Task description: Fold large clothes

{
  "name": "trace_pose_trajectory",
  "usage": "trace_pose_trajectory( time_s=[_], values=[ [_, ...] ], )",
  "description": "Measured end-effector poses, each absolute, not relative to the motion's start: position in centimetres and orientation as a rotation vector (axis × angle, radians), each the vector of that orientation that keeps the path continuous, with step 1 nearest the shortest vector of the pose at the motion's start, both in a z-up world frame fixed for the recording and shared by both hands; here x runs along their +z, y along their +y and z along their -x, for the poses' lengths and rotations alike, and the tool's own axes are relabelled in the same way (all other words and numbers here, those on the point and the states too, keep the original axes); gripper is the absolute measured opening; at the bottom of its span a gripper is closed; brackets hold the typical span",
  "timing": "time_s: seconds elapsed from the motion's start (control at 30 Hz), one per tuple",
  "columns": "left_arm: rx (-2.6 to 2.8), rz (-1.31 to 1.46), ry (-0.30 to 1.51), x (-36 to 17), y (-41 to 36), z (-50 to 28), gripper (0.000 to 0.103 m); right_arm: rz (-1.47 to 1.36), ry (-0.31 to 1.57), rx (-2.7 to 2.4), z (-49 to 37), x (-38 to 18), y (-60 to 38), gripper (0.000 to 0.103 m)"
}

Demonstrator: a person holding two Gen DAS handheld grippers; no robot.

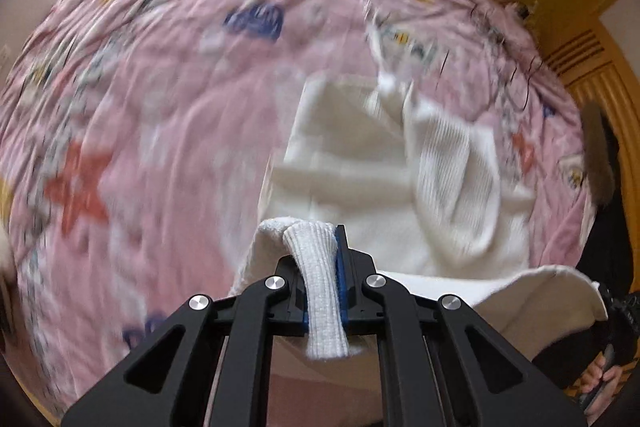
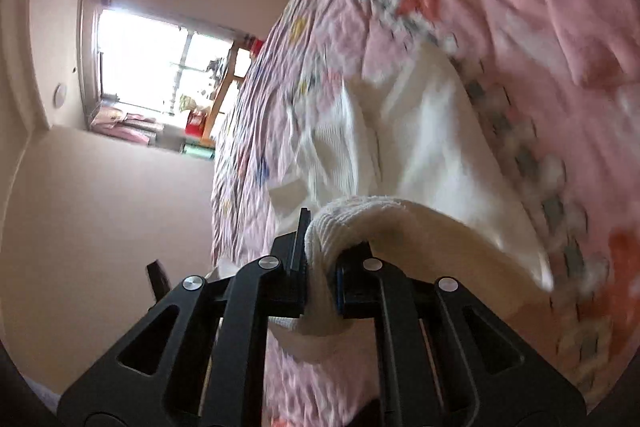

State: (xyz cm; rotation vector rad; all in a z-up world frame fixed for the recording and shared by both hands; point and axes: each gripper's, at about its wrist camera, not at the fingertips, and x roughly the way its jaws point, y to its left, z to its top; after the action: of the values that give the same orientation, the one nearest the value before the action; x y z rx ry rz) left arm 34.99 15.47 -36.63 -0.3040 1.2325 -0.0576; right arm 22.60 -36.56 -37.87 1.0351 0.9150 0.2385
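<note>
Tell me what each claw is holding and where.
Both hold the white garment: left claw pinches a ribbed edge, right claw a bunched ribbed edge.

A white ribbed knit garment [image 1: 400,163] is lying partly spread on a pink patterned bedspread [image 1: 160,107], its body rumpled into soft folds and one sleeve-like part [image 1: 452,163] draping over the middle. A narrow ribbed edge strip [image 1: 320,287] is running between the closed jaws of the left gripper [image 1: 320,283], its end hanging free below. In the right wrist view another thick ribbed edge [image 2: 320,259] of the garment [image 2: 420,131] is being pinched by the right gripper [image 2: 318,267], the cloth arching up and away from the bed.
</note>
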Motion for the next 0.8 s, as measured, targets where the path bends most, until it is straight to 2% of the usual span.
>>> trace_pose_trajectory(
  time_s=[0.1, 0.23, 0.37, 0.53, 0.73, 0.77, 0.8],
  values=[
    [-0.104, 0.284, 1.214, -36.0, 14.9, -41.4, 0.009, -1.009, 0.917, 0.196, -29.9, -38.2, -37.3, 0.009],
    [-0.130, 0.253, 1.222, -38.0, 13.7, -49.7, 0.009, -0.946, 0.958, 0.163, -39.2, -40.3, -37.6, 0.009],
    [-0.156, 0.237, 1.279, -43.1, 12.4, -57.0, 0.009, -0.910, 1.028, 0.086, -45.8, -43.8, -38.1, 0.009],
    [-0.150, 0.192, 1.390, -49.0, 11.2, -60.7, 0.009, -0.939, 1.160, -0.041, -49.6, -49.9, -38.9, 0.010],
    [-0.211, 0.192, 1.469, -52.5, 11.4, -62.0, 0.019, -0.987, 1.243, -0.037, -50.7, -53.2, -39.4, 0.023],
    [-0.226, 0.189, 1.482, -52.7, 11.5, -62.1, 0.020, -0.993, 1.250, -0.028, -50.9, -53.2, -39.4, 0.030],
    [-0.251, 0.198, 1.502, -52.8, 11.8, -62.3, 0.023, -1.014, 1.259, -0.014, -51.1, -53.3, -39.5, 0.046]
  ],
)
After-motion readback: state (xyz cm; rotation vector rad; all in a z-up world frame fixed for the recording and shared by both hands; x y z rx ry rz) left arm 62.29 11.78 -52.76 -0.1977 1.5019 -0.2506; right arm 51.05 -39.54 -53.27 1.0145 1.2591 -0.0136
